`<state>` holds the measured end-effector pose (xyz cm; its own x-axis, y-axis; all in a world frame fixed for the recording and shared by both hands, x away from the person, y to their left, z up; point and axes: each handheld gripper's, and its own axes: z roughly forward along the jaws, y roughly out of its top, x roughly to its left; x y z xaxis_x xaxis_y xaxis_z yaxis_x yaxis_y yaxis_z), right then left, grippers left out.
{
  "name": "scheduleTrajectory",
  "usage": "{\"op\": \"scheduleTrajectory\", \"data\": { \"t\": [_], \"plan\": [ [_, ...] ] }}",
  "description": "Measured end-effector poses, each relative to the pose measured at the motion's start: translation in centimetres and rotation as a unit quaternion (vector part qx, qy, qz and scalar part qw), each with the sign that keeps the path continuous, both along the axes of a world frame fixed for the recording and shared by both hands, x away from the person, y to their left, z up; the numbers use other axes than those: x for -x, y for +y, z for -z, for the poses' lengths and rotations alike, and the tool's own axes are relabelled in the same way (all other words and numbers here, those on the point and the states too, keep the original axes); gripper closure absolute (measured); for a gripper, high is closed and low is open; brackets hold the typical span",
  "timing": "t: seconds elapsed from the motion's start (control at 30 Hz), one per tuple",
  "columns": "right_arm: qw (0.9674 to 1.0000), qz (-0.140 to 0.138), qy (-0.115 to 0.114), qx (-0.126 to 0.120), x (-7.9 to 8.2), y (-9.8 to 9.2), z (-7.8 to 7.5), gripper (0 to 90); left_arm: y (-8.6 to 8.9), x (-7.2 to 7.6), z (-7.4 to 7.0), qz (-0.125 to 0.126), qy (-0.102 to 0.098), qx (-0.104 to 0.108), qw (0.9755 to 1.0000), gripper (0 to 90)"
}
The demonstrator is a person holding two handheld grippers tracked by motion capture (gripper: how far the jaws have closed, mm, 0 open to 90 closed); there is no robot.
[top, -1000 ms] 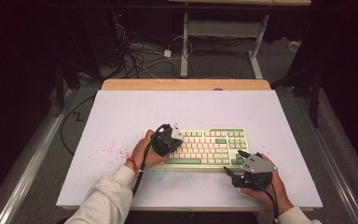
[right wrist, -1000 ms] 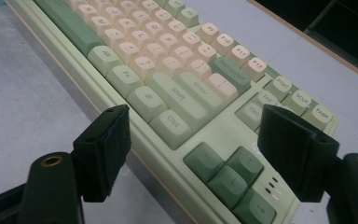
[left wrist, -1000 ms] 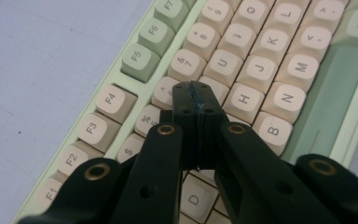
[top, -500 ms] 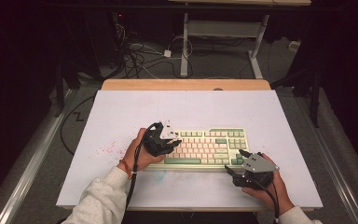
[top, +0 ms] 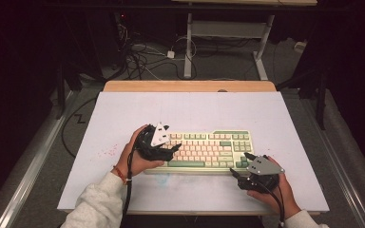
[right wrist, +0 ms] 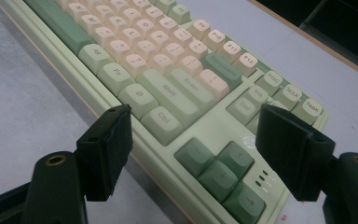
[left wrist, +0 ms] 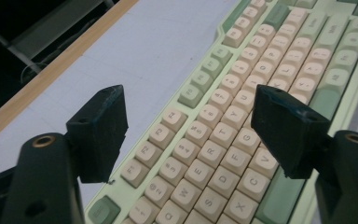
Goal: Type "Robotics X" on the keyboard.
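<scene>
Two open tongs, keyboard (top: 209, 149) between them

overhead forward-down, 2 close views share keyboard (top: 209, 148)

- we see the keyboard (top: 208, 149) lying flat on the white table top, long side across, pale green case with cream keys and darker green modifiers.
- its left end sits just under the left gripper (top: 164, 148), the letter rows below the wide-apart jaws.
- its right near corner, with the dark green arrow keys (right wrist: 219, 170), lies just ahead of the right gripper (top: 240, 167).
</scene>
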<state>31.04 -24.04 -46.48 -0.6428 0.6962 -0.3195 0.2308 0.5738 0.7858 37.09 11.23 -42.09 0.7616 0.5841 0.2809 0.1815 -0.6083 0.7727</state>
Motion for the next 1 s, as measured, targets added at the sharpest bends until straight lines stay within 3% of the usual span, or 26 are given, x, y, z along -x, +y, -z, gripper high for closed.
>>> {"op": "scheduleTrajectory", "data": {
  "t": [0.27, 0.37, 0.63, 1.0],
  "plan": [
    [1.0, 0.008, -0.001, -0.005, -0.1, -0.2, -0.1, 27.6, 1.8, 1.3, 0.2, -0.012, -0.027, 0.006, 0.9995, 20.6],
    [0.9999, 0.009, 0.0, -0.006, -0.1, -0.2, -0.1, 27.7, 2.3, 1.9, 0.3, -0.017, -0.045, -0.006, 0.9988, 20.1],
    [0.9999, 0.008, 0.003, -0.008, -0.1, -0.2, -0.2, 27.7, 3.7, 2.8, 1.4, -0.032, -0.047, -0.021, 0.9982, 19.5],
    [0.9996, 0.01, 0.005, -0.024, -0.4, -0.3, -0.7, 27.9, 5.9, 4.0, 2.3, -0.055, -0.04, -0.015, 0.9976, 18.6]
  ]
}}
